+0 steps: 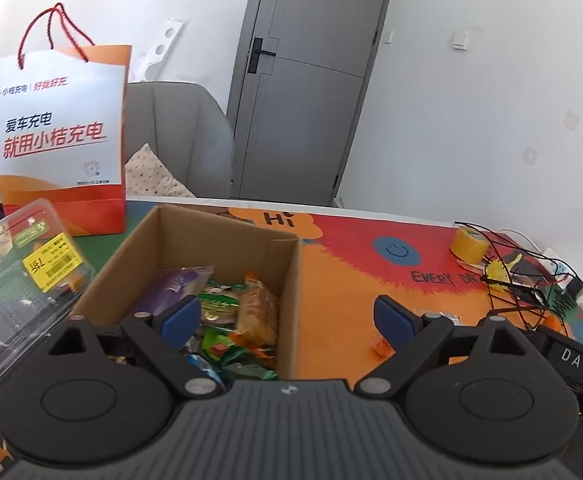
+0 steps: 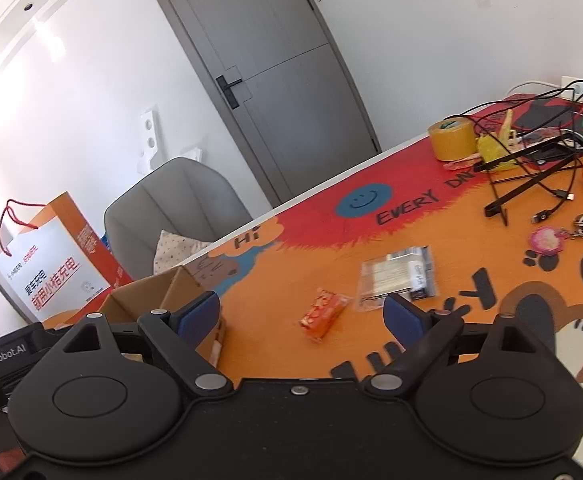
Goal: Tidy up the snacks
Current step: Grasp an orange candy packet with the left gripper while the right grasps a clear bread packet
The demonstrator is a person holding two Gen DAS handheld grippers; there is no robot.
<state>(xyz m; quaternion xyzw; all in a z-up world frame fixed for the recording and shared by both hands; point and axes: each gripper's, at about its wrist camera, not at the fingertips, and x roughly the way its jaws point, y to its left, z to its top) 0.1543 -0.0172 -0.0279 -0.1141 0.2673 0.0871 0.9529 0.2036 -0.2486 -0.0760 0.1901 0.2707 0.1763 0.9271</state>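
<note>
With several snacks already in the box [image 1: 227, 240], an orange packet [image 2: 323, 312] and a clear packet [image 2: 399, 280] are left on the mat. Both the left gripper [image 1: 287, 316] and right gripper [image 2: 303, 312] are spread wide, nothing held. Next, the orange packet should be straddled and pinched. "EVERY DAY" is printed on the mat [image 2: 411, 208].

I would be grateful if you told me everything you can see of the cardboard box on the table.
The cardboard box is plain brown corrugated card, open-topped, its flaps not seen from the left wrist view. It stands upright on the colourful mat, right of a clear plastic container and in front of the white and orange paper bag. Inside lie several wrapped snacks, among them a purple packet, green packets and an orange one. No gripper touches it.
</note>
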